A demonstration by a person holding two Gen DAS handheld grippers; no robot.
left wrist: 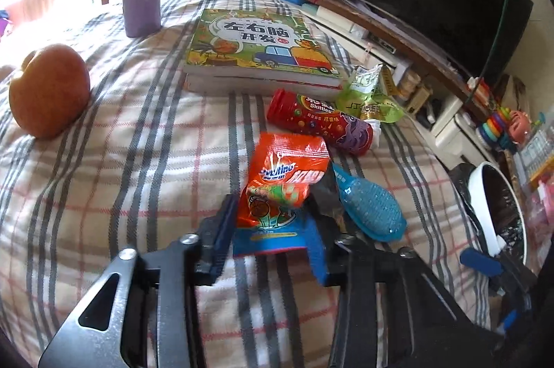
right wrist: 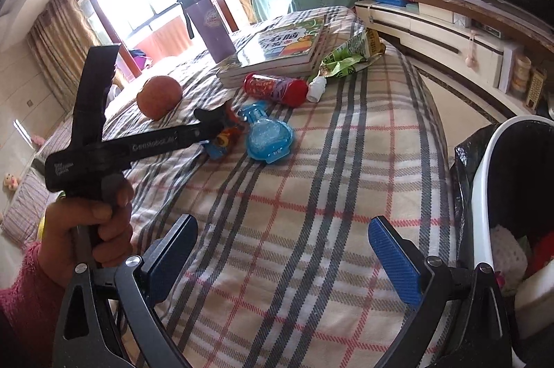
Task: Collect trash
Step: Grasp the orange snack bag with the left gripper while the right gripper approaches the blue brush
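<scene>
Left gripper (left wrist: 273, 229) clamped on orange snack wrapper (left wrist: 287, 177); right gripper (right wrist: 280, 257) jaws apart, empty. Risk: slick foil slipping out before reaching trash bin (right wrist: 484, 167).

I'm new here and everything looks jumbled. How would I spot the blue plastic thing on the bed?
Start at the stack of picture books on the plaid bedspread, then come toward the camera past the red Skittles tube. The translucent blue flask-shaped item lies flat beside the orange snack packet. Alone among these, it is see-through, bumpy and sparkly.
</scene>
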